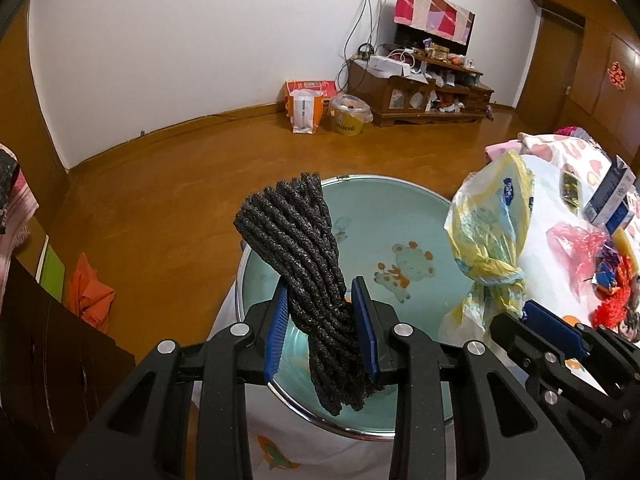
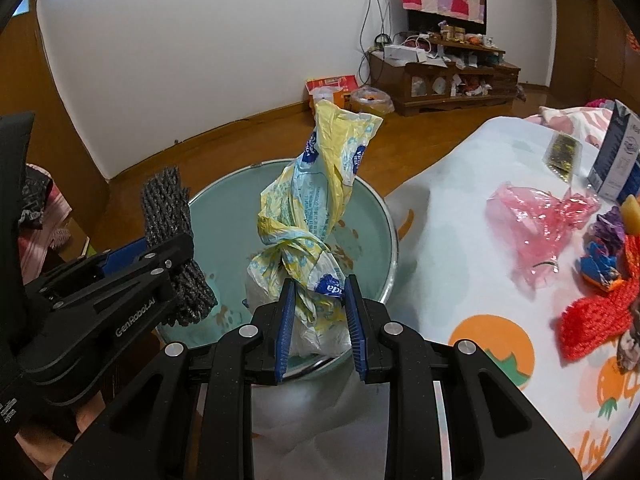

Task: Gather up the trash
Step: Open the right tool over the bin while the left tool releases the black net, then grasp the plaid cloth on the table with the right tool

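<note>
Left tool point(image 1: 320, 308) clamped a dark rope bundle point(image 1: 296, 240) over the basin point(image 1: 400, 208); at 3 o'clock, right tool point(image 2: 320, 300) clamped a knotted plastic bag point(image 2: 308, 216).

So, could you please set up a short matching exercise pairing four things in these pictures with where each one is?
Things:
1. dark grey braided rope bundle
2. knotted yellow plastic bag
3. crumpled pink plastic film
4. round pale-green basin

Places:
A. lying on the printed tablecloth
B. pinched in the left claw
C. below both claws
D. pinched in the right claw

Pairs: 1-B, 2-D, 3-A, 4-C
</note>
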### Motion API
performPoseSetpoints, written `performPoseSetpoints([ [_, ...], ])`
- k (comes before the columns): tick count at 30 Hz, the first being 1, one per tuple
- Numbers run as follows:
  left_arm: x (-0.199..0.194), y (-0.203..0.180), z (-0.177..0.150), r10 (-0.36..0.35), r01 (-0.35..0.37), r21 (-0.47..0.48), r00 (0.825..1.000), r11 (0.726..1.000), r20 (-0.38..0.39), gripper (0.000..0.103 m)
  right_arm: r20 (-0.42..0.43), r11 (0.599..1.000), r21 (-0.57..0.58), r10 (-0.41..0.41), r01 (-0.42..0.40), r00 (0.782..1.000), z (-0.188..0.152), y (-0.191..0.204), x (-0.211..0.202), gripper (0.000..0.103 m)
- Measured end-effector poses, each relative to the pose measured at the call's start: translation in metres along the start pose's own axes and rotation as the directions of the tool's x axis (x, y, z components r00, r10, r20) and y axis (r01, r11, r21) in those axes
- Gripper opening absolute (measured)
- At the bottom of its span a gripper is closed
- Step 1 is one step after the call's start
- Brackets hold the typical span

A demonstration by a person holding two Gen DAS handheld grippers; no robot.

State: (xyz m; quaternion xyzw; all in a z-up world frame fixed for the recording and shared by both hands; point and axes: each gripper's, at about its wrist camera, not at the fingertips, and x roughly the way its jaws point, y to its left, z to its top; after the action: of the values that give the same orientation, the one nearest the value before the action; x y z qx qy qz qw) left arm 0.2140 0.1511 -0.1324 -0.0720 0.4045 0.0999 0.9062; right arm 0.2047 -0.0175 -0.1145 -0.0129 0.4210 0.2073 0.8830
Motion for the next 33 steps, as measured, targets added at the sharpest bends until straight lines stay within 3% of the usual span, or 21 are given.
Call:
performPoseSetpoints([
  [6,0.004,-0.003,-0.002,0.012,-0.012,0.004,1.000,1.000,-0.011,0.034,0.000,1.000,-0.008,0.009,-0.009,1.000,0.002,0.003,0.007,0.029],
  [9,0.005,-0.004,-0.002,0.012,-0.011,0.012,1.000,1.000,-0.013,0.036,0.011,1.000,0.002,0.020,-0.020,1.000,0.002,0.001,0.003,0.042],
  [11,0.004,-0.005,-0.003,0.015,-0.015,0.019,1.000,1.000,-0.010,0.038,0.033,1.000,0.011,0.019,-0.020,0.999,0.003,-0.003,-0.003,0.043],
  [17,-0.003,-0.006,-0.004,0.041,-0.041,0.021,0.999,0.999,0.004,0.061,0.072,0.998,0.058,-0.002,-0.002,0.997,0.001,-0.015,-0.028,0.043],
  [21,-0.014,-0.011,-0.007,0.098,-0.099,0.028,0.995,0.995,0.030,0.079,0.100,0.996,0.081,-0.040,0.032,0.994,-0.006,-0.025,-0.046,0.060],
  [28,-0.036,-0.020,-0.012,0.113,-0.114,0.023,0.992,0.993,0.055,0.093,0.171,0.982,0.137,-0.150,0.128,0.974,-0.023,-0.047,-0.081,0.083],
  [33,-0.053,-0.032,-0.016,0.109,-0.112,0.037,0.991,0.993,0.077,0.096,0.215,0.974,0.149,-0.202,0.173,0.956,-0.032,-0.058,-0.106,0.085],
])
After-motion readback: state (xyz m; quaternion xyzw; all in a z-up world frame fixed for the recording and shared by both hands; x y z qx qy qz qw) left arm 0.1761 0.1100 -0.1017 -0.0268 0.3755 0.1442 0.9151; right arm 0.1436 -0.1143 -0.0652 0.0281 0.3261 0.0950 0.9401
